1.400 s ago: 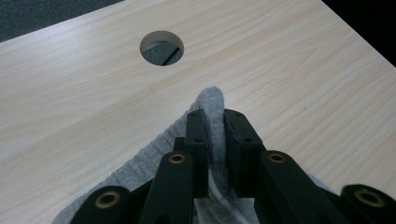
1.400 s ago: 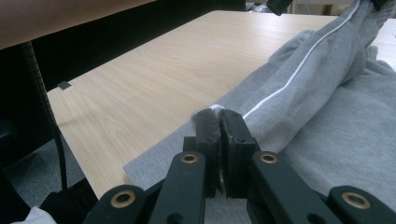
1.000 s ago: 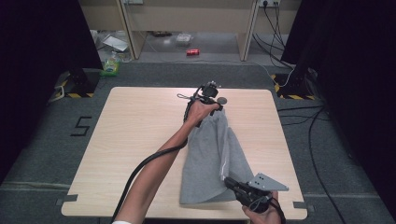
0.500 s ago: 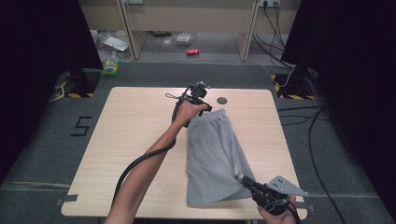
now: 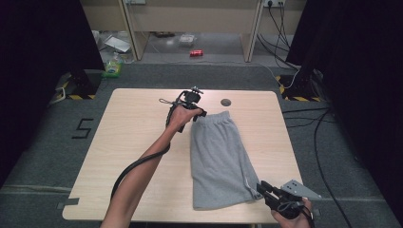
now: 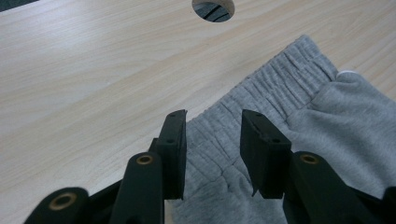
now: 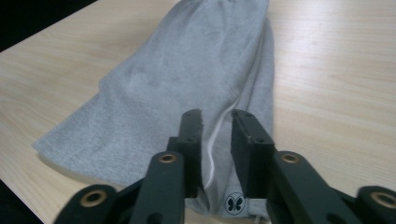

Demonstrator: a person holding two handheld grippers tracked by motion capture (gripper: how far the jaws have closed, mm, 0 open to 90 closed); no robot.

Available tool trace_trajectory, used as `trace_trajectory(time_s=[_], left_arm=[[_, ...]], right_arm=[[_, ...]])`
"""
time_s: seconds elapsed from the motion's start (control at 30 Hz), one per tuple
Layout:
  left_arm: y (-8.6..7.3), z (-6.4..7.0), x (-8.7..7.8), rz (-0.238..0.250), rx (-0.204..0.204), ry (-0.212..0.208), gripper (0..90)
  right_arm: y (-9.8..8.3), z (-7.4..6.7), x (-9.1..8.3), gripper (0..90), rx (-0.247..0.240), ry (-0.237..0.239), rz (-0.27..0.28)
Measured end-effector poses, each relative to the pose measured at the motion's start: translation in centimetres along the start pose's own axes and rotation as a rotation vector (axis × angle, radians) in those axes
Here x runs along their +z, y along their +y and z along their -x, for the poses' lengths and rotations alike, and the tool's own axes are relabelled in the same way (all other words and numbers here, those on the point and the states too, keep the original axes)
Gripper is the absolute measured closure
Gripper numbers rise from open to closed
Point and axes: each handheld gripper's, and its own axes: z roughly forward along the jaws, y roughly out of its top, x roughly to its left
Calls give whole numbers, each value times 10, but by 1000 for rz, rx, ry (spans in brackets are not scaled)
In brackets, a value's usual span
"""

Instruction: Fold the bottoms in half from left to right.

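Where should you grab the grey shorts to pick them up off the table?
Probably by the ribbed waistband of the grey shorts, at the far end. It is the thickest, firmest edge, so jaws pinch it well. Come from the far left corner, where the left gripper sits open right over it. The right gripper, also open, could take the near hem corner by the white stripe to keep them flat.

High view looks down from overhead; both gripper views sit close over the shorts (image 5: 219,156).
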Motion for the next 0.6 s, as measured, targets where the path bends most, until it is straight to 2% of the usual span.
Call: trace_trajectory(time_s=[0.07, 0.13, 0.27, 0.33, 0.43, 0.53, 0.6], left_arm=[[-1, -2, 0, -3, -2, 6, 595], [-3, -4, 1, -6, -1, 11, 585], [-8, -7, -3, 4, -2, 5, 570], [-12, -9, -6, 9, 2, 10, 556], [-17, -13, -9, 12, 5, 11, 527], [-23, -17, -9, 12, 4, 16, 513], [-27, -18, -6, 9, 7, 15, 504]], right_arm=[[4, -1, -1, 674, -6, -6, 12], [12, -4, 3, 635, -35, -14, 7], [31, -7, 31, 617, -95, -11, -42], [39, -6, 47, 614, -105, -18, -65], [45, 0, 75, 596, -111, -28, -136], [43, 4, 95, 590, -110, -50, -208], [40, 8, 106, 628, -132, -71, -251]])
